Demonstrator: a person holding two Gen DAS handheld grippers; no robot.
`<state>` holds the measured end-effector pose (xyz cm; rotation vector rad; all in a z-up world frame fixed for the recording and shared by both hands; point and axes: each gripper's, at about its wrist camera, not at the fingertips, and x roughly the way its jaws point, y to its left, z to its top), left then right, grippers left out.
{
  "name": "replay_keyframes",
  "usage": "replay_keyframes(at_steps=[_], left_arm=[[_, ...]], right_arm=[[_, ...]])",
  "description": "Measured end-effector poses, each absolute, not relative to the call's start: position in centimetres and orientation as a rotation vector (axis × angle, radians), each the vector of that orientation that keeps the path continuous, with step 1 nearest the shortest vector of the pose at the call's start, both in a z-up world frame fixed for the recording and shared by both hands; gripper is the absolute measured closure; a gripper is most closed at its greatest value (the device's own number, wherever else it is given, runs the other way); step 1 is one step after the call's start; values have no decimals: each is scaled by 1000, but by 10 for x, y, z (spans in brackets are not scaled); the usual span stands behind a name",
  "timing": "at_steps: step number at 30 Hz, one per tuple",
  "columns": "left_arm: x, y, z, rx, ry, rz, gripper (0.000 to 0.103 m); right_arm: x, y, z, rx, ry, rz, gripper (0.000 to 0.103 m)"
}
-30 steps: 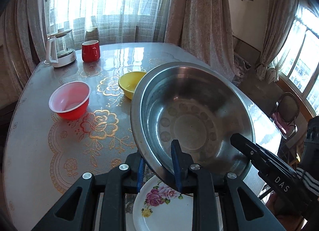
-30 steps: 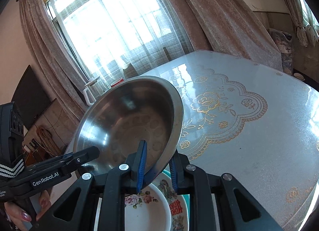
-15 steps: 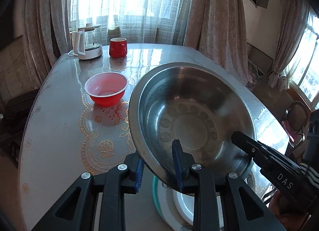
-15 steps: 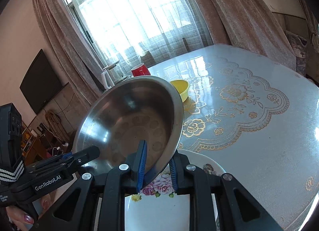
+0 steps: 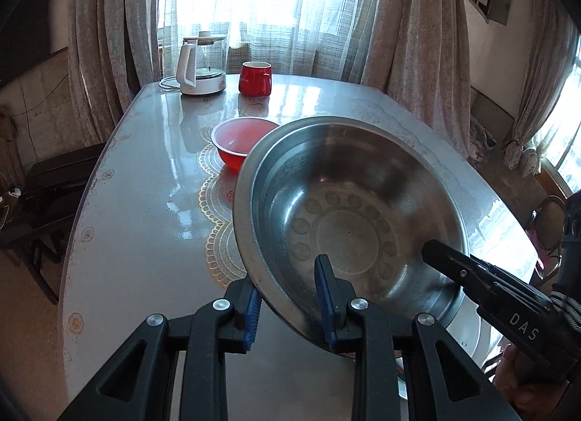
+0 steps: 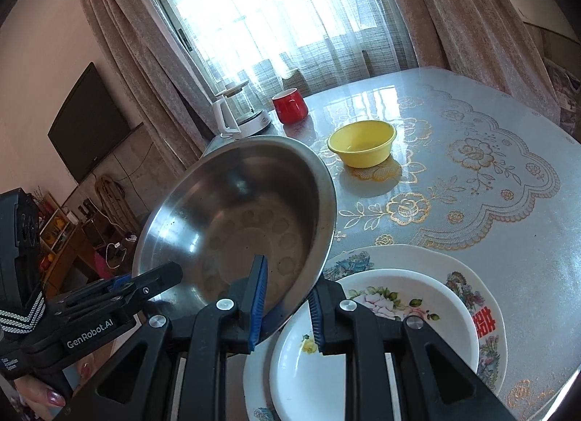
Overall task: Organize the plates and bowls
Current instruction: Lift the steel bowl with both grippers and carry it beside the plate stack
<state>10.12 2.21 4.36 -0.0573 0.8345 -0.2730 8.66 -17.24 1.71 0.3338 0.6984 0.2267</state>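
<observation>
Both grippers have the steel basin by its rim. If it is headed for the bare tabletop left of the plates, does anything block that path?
Nothing visible does. The steel basin hangs tilted over bare table; the red bowl sits farther back, the plates to its right.

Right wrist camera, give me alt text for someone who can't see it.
Two grippers, right and left, hold a tilted steel bowl by its rim above stacked floral plates on a lace-patterned table. Behind it stand a yellow bowl, a red mug and a kettle by a curtained window.
</observation>
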Motion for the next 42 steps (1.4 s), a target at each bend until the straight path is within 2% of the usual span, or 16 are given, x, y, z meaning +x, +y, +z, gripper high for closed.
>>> replay_keyframes(at_steps=[24, 29, 33, 42], left_arm=[[113, 64, -12, -59, 969, -140, 73], [118, 69, -17, -82, 975, -130, 73], [124, 77, -19, -129, 985, -126, 73], [127, 75, -22, -86, 970, -80, 74]], right_arm=[[110, -106, -18, 216, 905, 249, 76], [112, -100, -18, 170, 903, 246, 74], [121, -96, -16, 166, 924, 265, 68], [124, -106, -6, 202, 891, 272, 67]])
